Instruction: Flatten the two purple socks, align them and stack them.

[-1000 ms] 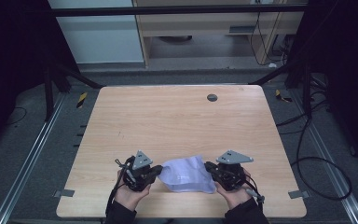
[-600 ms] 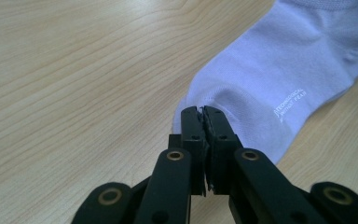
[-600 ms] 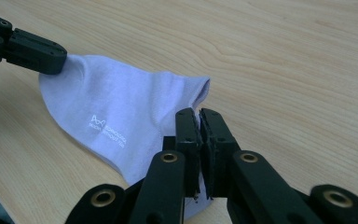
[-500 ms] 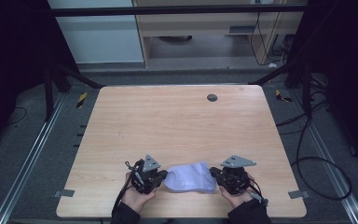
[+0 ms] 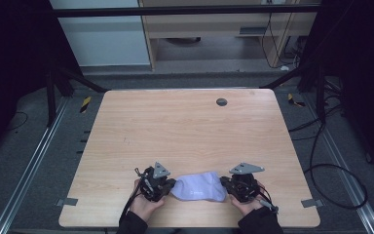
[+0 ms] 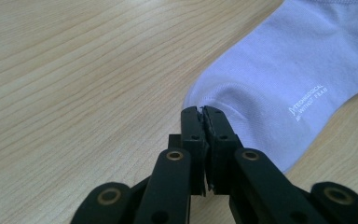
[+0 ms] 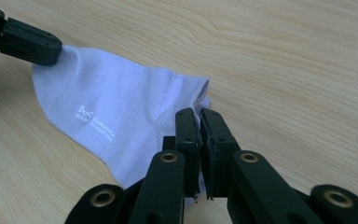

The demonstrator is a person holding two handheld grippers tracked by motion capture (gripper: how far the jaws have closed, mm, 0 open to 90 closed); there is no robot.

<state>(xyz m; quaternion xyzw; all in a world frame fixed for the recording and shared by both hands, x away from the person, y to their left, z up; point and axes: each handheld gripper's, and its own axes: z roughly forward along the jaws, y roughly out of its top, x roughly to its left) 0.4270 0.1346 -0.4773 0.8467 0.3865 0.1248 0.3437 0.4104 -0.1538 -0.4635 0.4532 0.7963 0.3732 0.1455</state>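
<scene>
A: Pale lilac cotton, that's the sock, lying flat on the wooden table near its front edge, at about 6 o'clock from the table's middle.

B: And the 2 tools?

A: The left gripper sits at the sock's 9 o'clock end, jaws pressed together on the fabric edge; the left gripper view shows the cloth pinched at the tips. The right gripper is at the 3 o'clock end, likewise clamped on the sock's edge.

B: Anything else on the table?

A: A small dark round disc toward 12 o'clock, well apart from the sock. White lettering shows on the fabric.
</scene>
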